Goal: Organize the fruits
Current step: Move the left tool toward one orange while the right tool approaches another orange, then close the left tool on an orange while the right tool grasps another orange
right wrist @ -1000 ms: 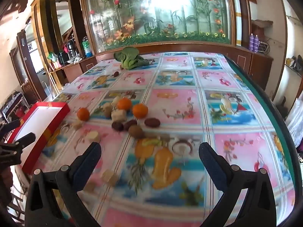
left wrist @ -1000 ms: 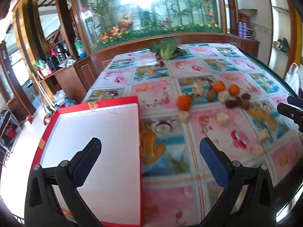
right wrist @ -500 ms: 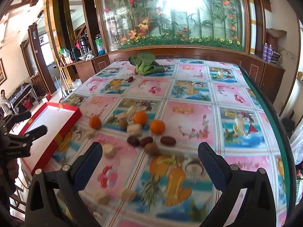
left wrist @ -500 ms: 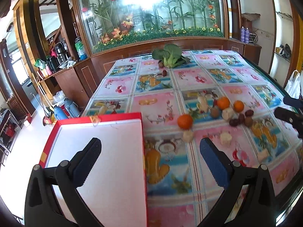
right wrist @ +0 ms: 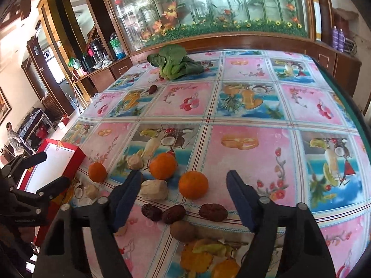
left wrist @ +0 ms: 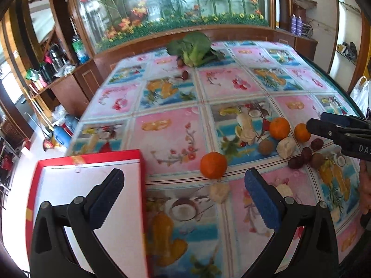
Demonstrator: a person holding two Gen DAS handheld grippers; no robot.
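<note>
Three oranges lie on the patterned table: one (left wrist: 213,165) (right wrist: 97,172) nearest the red box, one (left wrist: 279,127) (right wrist: 163,165) further back, one (left wrist: 302,132) (right wrist: 193,184) to the right. Dark red dates (right wrist: 172,213), a brown kiwi (right wrist: 182,230) and pale peeled pieces (right wrist: 154,190) lie among them. A red box (left wrist: 92,208) with a white inside stands at the left. My left gripper (left wrist: 185,199) is open and empty, above the box's right edge. My right gripper (right wrist: 183,197) is open and empty, just above the right orange and dates.
A bok choy (right wrist: 176,63) lies at the far end of the table, with a lone date (right wrist: 152,89) near it. A wooden counter with a fish tank (right wrist: 208,7) runs behind. The table's green edge (right wrist: 343,97) curves at the right.
Both grippers moved forward over the table toward the fruit cluster. The right gripper has come close over the oranges and dates. Both stayed open.
</note>
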